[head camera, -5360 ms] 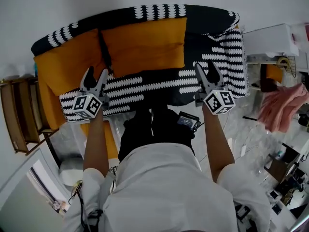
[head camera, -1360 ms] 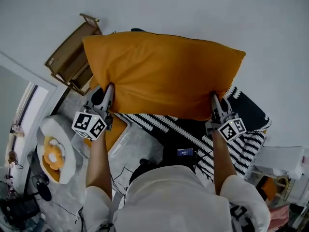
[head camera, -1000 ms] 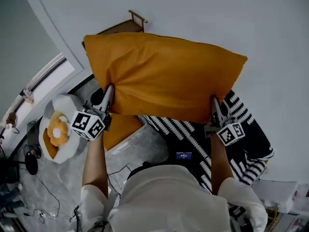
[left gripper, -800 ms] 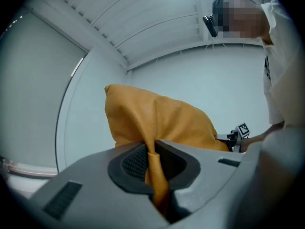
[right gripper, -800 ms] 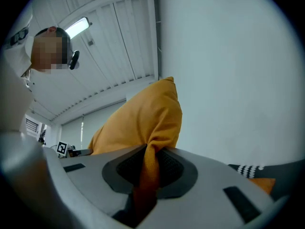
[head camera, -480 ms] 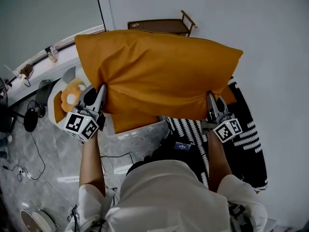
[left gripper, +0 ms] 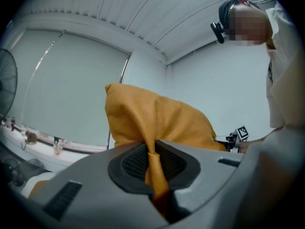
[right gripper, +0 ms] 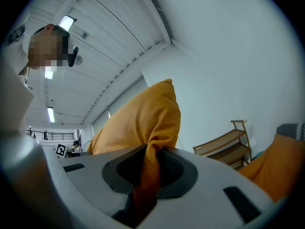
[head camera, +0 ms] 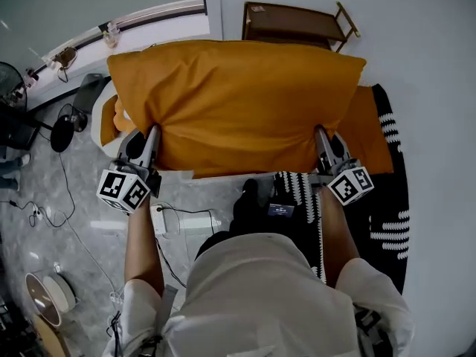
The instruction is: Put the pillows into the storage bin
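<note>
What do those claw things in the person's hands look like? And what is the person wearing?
The left gripper and right gripper are grey, each with two long tapered jaws lined with dark ribbed pads. Each carries a white cube printed with black square markers. The person wears a white short-sleeved shirt.

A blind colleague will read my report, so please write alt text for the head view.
Seen from above, a person holds a large orange pillow out in front, the left tongs and the right tongs each shut on a near corner. A wooden rack stands beyond it, and a second orange pillow lies at right.
</note>
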The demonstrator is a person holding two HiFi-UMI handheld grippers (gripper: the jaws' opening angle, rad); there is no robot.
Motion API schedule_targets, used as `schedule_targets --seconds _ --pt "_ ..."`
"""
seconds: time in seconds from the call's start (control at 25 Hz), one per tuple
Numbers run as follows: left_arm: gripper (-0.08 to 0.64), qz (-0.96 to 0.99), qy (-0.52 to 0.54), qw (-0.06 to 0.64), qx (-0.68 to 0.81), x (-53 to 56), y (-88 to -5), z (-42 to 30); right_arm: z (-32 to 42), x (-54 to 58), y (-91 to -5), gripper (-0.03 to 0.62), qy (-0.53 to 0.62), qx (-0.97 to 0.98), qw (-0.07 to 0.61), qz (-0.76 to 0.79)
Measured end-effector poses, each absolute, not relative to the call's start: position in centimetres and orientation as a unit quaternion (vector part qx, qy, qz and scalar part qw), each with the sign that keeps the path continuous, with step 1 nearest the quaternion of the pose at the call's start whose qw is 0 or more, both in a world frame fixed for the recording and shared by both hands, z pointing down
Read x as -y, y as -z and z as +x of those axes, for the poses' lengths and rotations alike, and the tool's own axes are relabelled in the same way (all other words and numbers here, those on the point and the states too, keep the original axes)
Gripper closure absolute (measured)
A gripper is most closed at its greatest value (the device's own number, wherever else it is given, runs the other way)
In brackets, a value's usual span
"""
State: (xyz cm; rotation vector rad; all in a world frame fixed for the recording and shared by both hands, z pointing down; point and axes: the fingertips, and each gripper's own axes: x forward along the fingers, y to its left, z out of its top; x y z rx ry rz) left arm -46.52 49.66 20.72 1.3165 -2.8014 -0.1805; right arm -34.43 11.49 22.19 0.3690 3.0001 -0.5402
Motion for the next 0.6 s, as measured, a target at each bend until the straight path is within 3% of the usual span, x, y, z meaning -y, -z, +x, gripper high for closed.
schedule_targets --seconds 0.6 --pt "0.518 0.346 0.103 0.255 0.897 -48.1 -44.8 -59.1 -50.8 -8.7 -46.9 0.514 0.282 -0.935 -0.172 0.129"
